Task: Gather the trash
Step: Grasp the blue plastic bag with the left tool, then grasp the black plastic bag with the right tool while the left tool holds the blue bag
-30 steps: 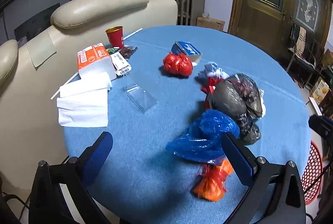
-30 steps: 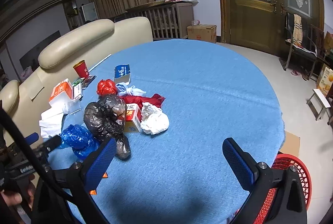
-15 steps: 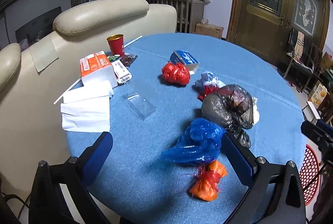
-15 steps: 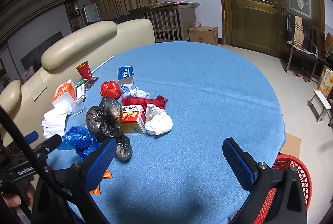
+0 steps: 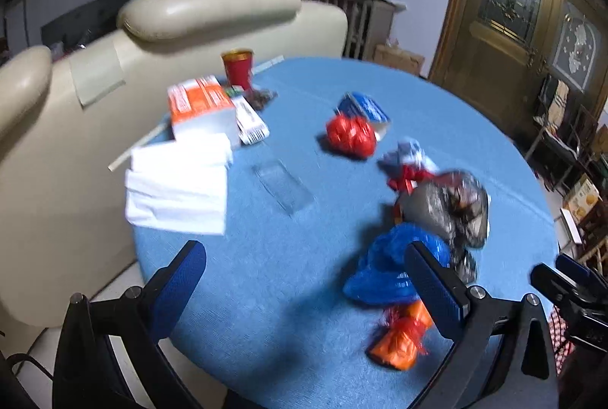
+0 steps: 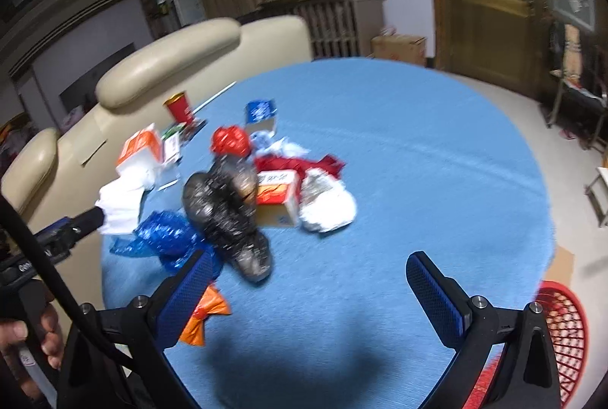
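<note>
Trash lies in a cluster on the round blue table [image 5: 296, 272] [image 6: 418, 158]. A blue plastic bag [image 5: 391, 268] [image 6: 163, 238], a black bag [image 5: 448, 207] [image 6: 224, 203] and an orange bag [image 5: 402, 340] [image 6: 201, 317] lie nearest. Farther off are a red bag [image 5: 351, 135] [image 6: 230, 141], a small carton [image 6: 277, 196] and a white crumpled bag [image 6: 326, 203]. My left gripper [image 5: 304, 279] is open, hovering low with its right finger over the blue bag. My right gripper [image 6: 307, 287] is open above bare cloth, its left finger by the blue bag.
A red mesh basket [image 6: 558, 325] stands on the floor at the table's right edge. A red cup [image 5: 237, 68], an orange tissue box [image 5: 201, 105], white napkins [image 5: 178, 188] and a blue box [image 5: 364, 108] sit on the far side. A beige sofa [image 5: 76, 97] backs the table.
Both grippers have drifted closer to the trash pile and both views are motion-blurred now. Nothing was picked up; both stay open.
</note>
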### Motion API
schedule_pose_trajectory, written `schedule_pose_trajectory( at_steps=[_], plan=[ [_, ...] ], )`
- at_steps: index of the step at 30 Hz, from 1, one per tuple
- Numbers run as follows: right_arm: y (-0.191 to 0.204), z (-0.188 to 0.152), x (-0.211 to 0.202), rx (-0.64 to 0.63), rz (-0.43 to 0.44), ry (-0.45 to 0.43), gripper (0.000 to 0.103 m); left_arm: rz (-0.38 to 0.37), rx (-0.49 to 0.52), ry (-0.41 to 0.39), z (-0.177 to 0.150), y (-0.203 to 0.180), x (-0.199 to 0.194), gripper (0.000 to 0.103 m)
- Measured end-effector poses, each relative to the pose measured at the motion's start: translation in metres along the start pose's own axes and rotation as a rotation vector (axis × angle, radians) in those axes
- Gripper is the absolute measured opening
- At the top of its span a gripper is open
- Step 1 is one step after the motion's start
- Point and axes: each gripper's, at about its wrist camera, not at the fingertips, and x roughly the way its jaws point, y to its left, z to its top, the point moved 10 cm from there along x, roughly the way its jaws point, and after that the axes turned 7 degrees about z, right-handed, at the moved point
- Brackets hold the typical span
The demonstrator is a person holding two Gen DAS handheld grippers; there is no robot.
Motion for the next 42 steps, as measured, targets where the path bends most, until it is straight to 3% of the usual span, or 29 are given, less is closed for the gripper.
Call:
schedule_pose_trajectory(
  at_steps=[7,20,21,23,24,29,35,42],
  plan=[
    [-0.002,-0.003,0.016,0.013,0.007,0.027,0.103,-0.062,0.109,0.056,-0.012,-0.048,0.025,0.103],
    [-0.029,-0.001,0.030,0.069,-0.020,0.048,0.103,-0.164,0.153,0.123,-0.021,-0.090,0.058,0.103],
    [-0.029,-0.001,0.031,0.069,-0.018,0.050,0.103,-0.175,0.157,0.124,-0.021,-0.093,0.060,0.101],
    [-0.029,-0.002,0.034,0.064,-0.017,0.055,0.103,-0.220,0.169,0.134,-0.022,-0.101,0.062,0.080],
    [-0.029,-0.002,0.035,0.063,-0.017,0.057,0.103,-0.250,0.175,0.148,-0.025,-0.105,0.062,0.066],
    [-0.032,-0.002,0.040,0.073,-0.018,0.062,0.103,-0.260,0.159,0.118,-0.020,-0.097,0.053,0.053],
    [-0.015,0.010,0.052,0.035,0.006,0.063,0.103,-0.220,0.077,0.045,0.001,-0.057,0.034,0.052],
    [0.041,0.027,0.085,-0.101,0.086,0.079,0.103,-0.162,0.004,0.006,0.017,-0.017,0.033,0.052]
  ],
)
